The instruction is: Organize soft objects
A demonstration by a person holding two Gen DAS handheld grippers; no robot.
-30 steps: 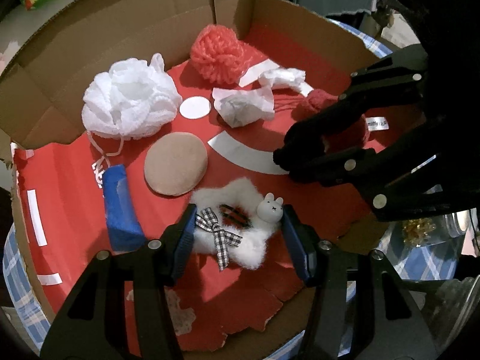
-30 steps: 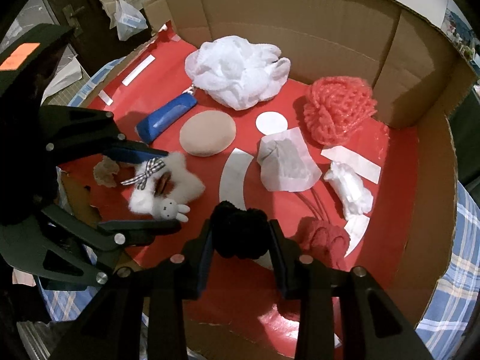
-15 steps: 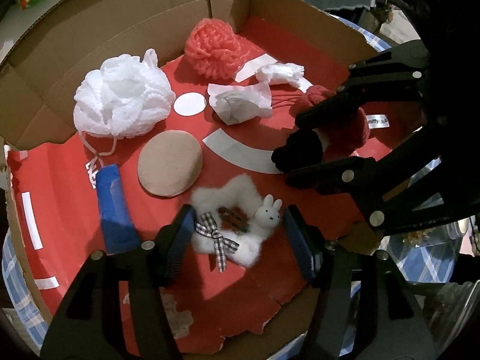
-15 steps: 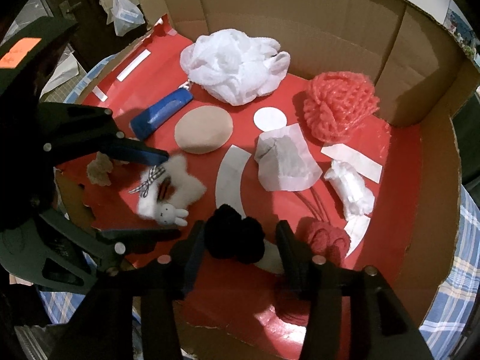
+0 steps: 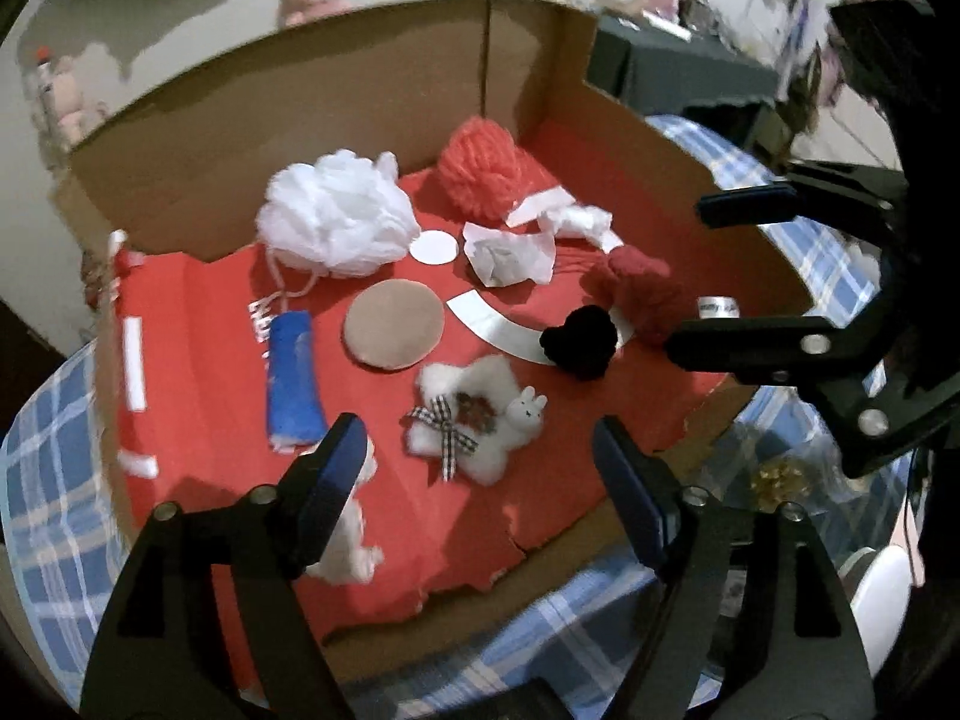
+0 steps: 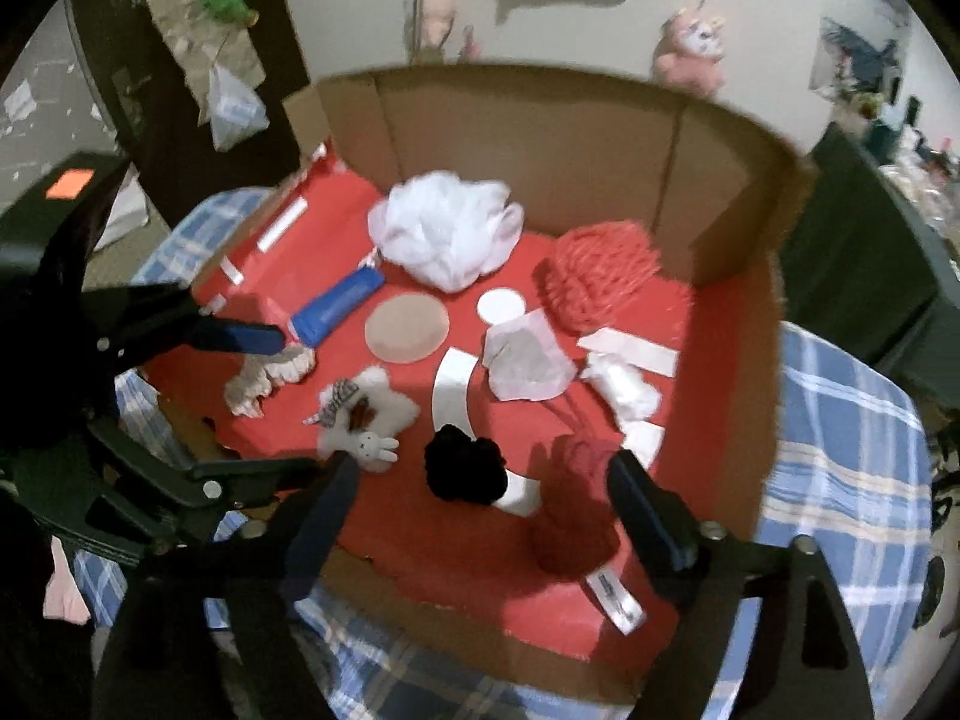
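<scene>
A white fluffy clip point(image 5: 474, 420) with a bunny and a checked bow lies on the red floor of a cardboard box point(image 5: 360, 96). My left gripper point(image 5: 480, 474) hovers above it, jaws opening, touching nothing. A black pompom point(image 6: 465, 471) rests on the floor just ahead of my right gripper point(image 6: 480, 510). Its jaws are also opening, well clear of the pompom. In the left wrist view the right gripper point(image 5: 687, 279) stands at the right, beside the black pompom point(image 5: 579, 342). The right wrist view shows the left gripper point(image 6: 309, 402) at the left, by the fluffy clip point(image 6: 366, 414).
In the box also lie a white mesh pouf point(image 5: 339, 219), a coral pouf point(image 5: 480, 171), a beige round pad point(image 5: 393, 324), a blue roll point(image 5: 294, 378), a dark red knit piece point(image 5: 645, 288), white wrappers point(image 5: 510, 252) and a lace scrap point(image 5: 351, 540). Blue plaid cloth point(image 6: 840, 450) surrounds the box.
Both grippers have opened and drawn up and back. The left one let go of the fluffy clip and the right one of the black pompom; both things stay on the red floor.
</scene>
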